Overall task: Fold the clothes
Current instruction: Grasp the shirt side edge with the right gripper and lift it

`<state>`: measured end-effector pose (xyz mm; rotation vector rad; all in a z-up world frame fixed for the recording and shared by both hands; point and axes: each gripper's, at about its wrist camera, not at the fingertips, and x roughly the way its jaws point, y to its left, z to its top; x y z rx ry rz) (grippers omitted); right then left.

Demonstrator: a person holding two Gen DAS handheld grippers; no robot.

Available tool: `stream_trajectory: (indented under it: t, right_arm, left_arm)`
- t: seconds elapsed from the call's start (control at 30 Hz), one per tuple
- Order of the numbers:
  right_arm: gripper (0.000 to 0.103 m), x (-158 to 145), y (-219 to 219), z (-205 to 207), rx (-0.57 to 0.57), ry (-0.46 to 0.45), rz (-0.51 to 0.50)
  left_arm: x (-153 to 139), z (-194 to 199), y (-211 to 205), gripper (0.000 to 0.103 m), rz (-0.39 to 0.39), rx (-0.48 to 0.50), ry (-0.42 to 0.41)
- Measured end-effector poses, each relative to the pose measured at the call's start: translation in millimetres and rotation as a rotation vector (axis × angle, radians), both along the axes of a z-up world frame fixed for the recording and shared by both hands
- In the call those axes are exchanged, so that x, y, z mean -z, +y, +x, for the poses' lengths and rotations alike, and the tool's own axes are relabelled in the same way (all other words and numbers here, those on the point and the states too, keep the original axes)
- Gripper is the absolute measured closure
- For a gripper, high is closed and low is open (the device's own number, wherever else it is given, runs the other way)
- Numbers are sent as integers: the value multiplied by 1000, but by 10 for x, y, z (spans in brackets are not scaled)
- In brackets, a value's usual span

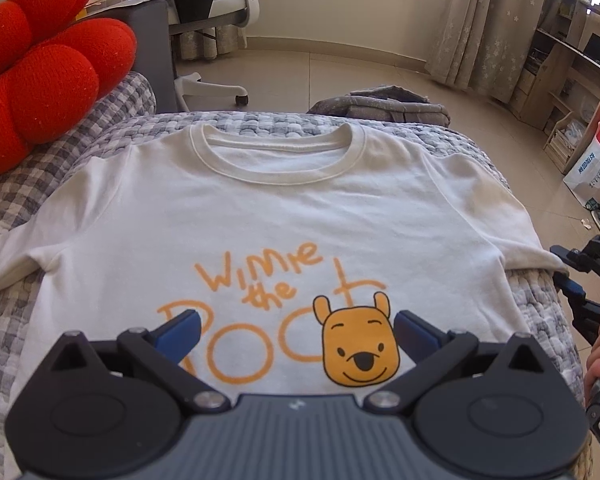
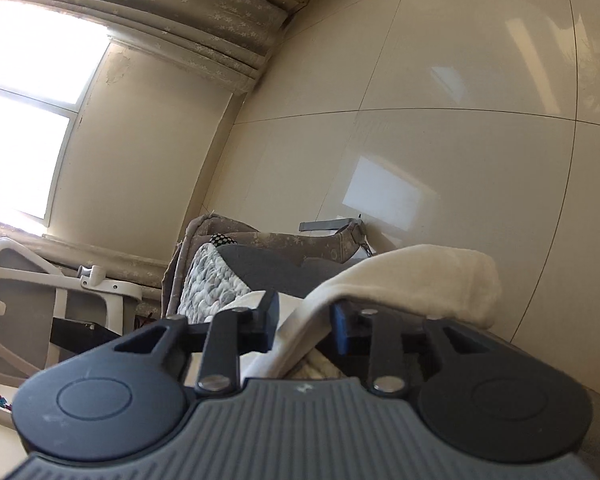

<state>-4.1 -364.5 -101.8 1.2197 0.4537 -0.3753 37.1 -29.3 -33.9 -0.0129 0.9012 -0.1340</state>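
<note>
White T-shirt (image 1: 284,216) lies flat, face up, unfolded on the quilted bed (image 1: 540,304); left gripper (image 1: 296,330) fingers wide above the print, right gripper (image 2: 304,320) fingers straddling the sleeve (image 2: 412,276), not closed; all folds remain.

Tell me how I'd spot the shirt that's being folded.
Find the grey checked quilt beside the red cushion. Spread flat on it lies a white T-shirt, collar away from the camera. It alone bears orange lettering and a yellow bear face.
</note>
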Motion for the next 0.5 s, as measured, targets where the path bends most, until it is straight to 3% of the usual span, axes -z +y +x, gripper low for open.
stream_trajectory:
  t: [0.13, 0.5]
  right_arm:
    - [89, -176, 100, 30, -12, 3, -129]
    - [91, -883, 614, 51, -109, -124, -502]
  left_arm:
    - [-5, 17, 29, 0, -4, -11, -1]
    - [-55, 44, 147, 1, -43, -13, -2]
